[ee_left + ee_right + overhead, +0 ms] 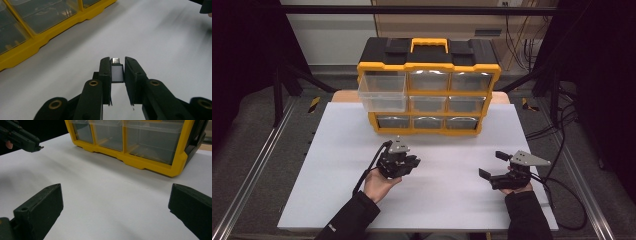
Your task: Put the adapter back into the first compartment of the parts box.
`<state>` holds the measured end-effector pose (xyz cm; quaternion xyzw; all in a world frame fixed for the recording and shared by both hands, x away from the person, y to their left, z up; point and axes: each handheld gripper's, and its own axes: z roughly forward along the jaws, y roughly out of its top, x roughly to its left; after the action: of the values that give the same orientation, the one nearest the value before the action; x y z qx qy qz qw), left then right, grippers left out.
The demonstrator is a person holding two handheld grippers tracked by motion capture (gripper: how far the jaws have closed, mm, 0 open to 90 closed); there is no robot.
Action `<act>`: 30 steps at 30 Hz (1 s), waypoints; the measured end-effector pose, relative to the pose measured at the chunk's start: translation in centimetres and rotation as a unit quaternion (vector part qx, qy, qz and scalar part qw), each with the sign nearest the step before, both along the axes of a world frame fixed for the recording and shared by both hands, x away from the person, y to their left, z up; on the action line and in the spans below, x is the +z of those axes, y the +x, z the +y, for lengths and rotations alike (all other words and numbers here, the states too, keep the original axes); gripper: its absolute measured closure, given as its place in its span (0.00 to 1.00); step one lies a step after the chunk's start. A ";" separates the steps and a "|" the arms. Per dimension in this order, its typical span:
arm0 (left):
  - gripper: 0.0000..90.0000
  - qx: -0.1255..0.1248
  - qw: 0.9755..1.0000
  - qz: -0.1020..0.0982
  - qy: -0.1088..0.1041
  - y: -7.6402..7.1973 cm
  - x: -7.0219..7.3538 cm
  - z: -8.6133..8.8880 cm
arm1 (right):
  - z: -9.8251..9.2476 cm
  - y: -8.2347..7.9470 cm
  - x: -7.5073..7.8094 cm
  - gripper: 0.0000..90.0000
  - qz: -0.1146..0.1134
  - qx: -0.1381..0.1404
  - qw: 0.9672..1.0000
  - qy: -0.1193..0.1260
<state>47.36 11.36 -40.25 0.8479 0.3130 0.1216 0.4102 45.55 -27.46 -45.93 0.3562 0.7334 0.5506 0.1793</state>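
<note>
My left gripper [412, 162] is held just above the white table [447, 200], in front of the drawer cabinet. Its jaws are shut on a small grey-white adapter [117, 73] with a metal plug sticking out past the fingertips. In the left gripper view the gripper [117, 63] points across the bare tabletop, with the cabinet [37, 22] at upper left. My right gripper [493, 165] rests low at the right of the table, open wide with nothing between its fingers. In the right gripper view the gripper [116, 186] faces the cabinet's bottom row.
A yellow and black drawer cabinet [428, 65] with clear drawers stands at the back of the table. Its top left drawer [382, 92] is pulled out. The left gripper [25, 139] shows at the upper left of the right gripper view. Cables [562, 145] lie to the right of the table.
</note>
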 end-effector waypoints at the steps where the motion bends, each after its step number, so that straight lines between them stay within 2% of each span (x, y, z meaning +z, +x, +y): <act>1: 0.84 0.002 1.000 -0.001 0.000 0.0 0.1 0.1 | 0.0 0.0 0.0 0.00 0.000 0.001 1.000 0.000; 16: 0.84 0.015 1.000 -0.021 -0.007 -0.3 2.5 2.2 | 0.0 0.0 0.0 0.00 0.001 0.001 1.000 0.000; 30: 0.84 0.019 0.999 -0.031 -0.011 -0.4 4.4 3.6 | 0.0 0.0 0.0 0.00 0.000 0.001 1.000 0.001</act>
<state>46.95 14.95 -35.82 0.8331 0.3172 0.1521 0.4269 45.56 -27.42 -45.96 0.3555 0.7335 0.5512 0.1781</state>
